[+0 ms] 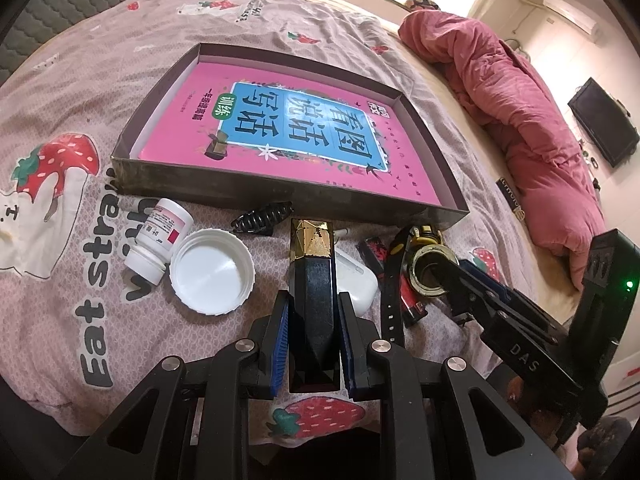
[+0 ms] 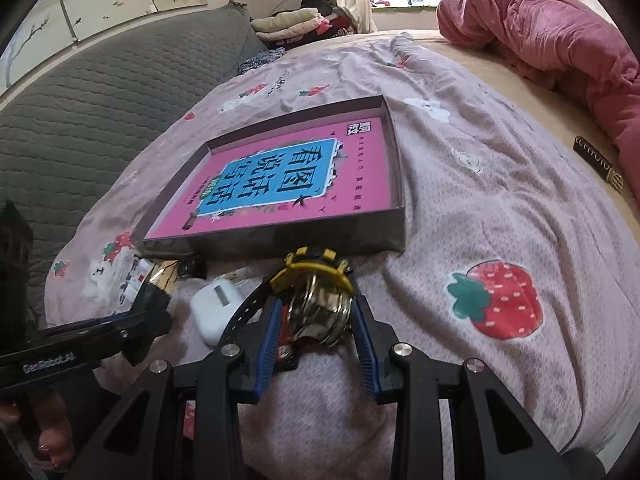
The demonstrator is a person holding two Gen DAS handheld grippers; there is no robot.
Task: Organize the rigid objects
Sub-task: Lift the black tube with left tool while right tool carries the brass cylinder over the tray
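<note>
My left gripper (image 1: 312, 312) is shut on a black faceted bar with a gold tip (image 1: 312, 256), which points at the front wall of a shallow dark box (image 1: 248, 196). A pink book (image 1: 280, 128) lies flat inside that box. To the right, my right gripper (image 2: 318, 320) is closed around a gold round ring-like piece (image 2: 320, 312), just above the bedspread. In the left wrist view the gold piece (image 1: 430, 270) sits at the right gripper's tips. A black watch with a yellow bezel (image 2: 312, 266) lies right behind it, partly hidden.
On the strawberry bedspread lie a white pill bottle (image 1: 158, 246), a white lid (image 1: 212, 270), a black hair claw (image 1: 262, 218), a white earbud case (image 2: 216, 306) and a small red-black item (image 1: 374, 254). A pink quilt (image 2: 560, 40) is heaped at the right, grey padding (image 2: 100, 100) at the left.
</note>
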